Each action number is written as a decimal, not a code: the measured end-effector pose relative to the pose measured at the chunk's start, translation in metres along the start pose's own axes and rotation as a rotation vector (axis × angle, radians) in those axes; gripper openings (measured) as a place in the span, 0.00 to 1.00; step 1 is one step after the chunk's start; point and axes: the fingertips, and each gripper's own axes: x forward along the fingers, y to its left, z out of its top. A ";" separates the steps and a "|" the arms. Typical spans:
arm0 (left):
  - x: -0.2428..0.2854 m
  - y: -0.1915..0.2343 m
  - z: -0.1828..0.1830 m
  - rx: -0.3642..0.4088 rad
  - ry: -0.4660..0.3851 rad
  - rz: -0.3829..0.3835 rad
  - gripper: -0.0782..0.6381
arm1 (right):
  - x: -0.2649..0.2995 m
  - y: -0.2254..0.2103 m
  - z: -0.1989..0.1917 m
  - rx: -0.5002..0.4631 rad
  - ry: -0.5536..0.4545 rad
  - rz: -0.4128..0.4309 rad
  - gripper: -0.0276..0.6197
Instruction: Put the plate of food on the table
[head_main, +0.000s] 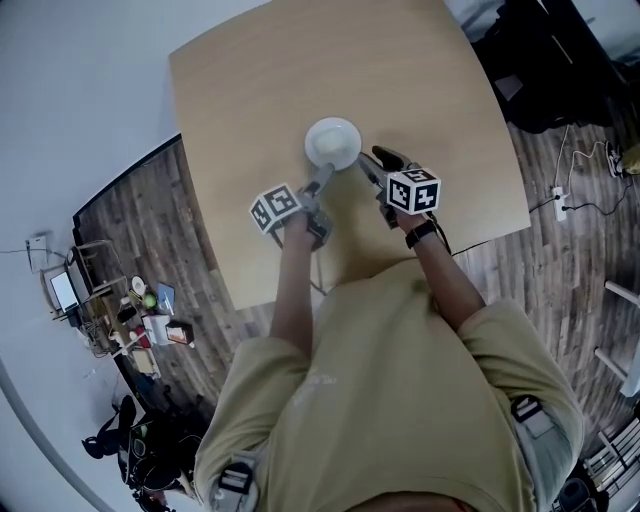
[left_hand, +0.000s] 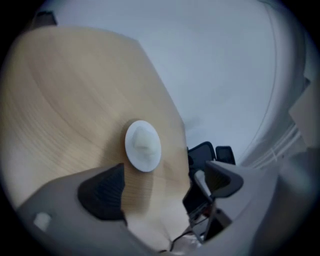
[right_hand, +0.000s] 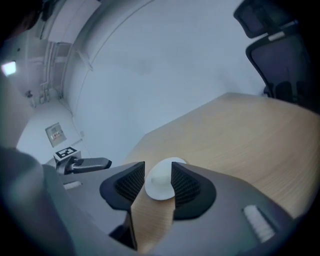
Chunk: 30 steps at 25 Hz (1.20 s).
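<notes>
A small white plate (head_main: 332, 143) with a pale mound of food rests flat on the light wooden table (head_main: 260, 90), near its middle. My left gripper (head_main: 322, 178) stands just short of the plate's near-left rim; in the left gripper view its jaws (left_hand: 160, 182) are spread wide and the plate (left_hand: 143, 146) lies ahead of them, untouched. My right gripper (head_main: 372, 160) is at the plate's right rim. In the right gripper view the plate (right_hand: 159, 186) shows in the narrow gap of that gripper (right_hand: 157, 181), with bare tabletop below it and no pad visibly pressing on it.
The table's near edge (head_main: 300, 285) is right in front of the person. A dark office chair (right_hand: 280, 60) stands beyond the table's far right side. Boxes and small items (head_main: 150, 315) clutter the wooden floor at left; a power strip (head_main: 560, 200) lies at right.
</notes>
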 end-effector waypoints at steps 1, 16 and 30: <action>-0.008 -0.006 0.000 0.094 -0.016 0.013 0.77 | -0.007 0.009 0.005 -0.059 -0.021 -0.004 0.29; -0.128 -0.077 -0.042 1.066 -0.393 0.174 0.22 | -0.105 0.128 -0.001 -0.431 -0.231 -0.132 0.08; -0.211 -0.109 -0.091 1.154 -0.588 0.130 0.11 | -0.194 0.178 -0.011 -0.555 -0.356 -0.186 0.05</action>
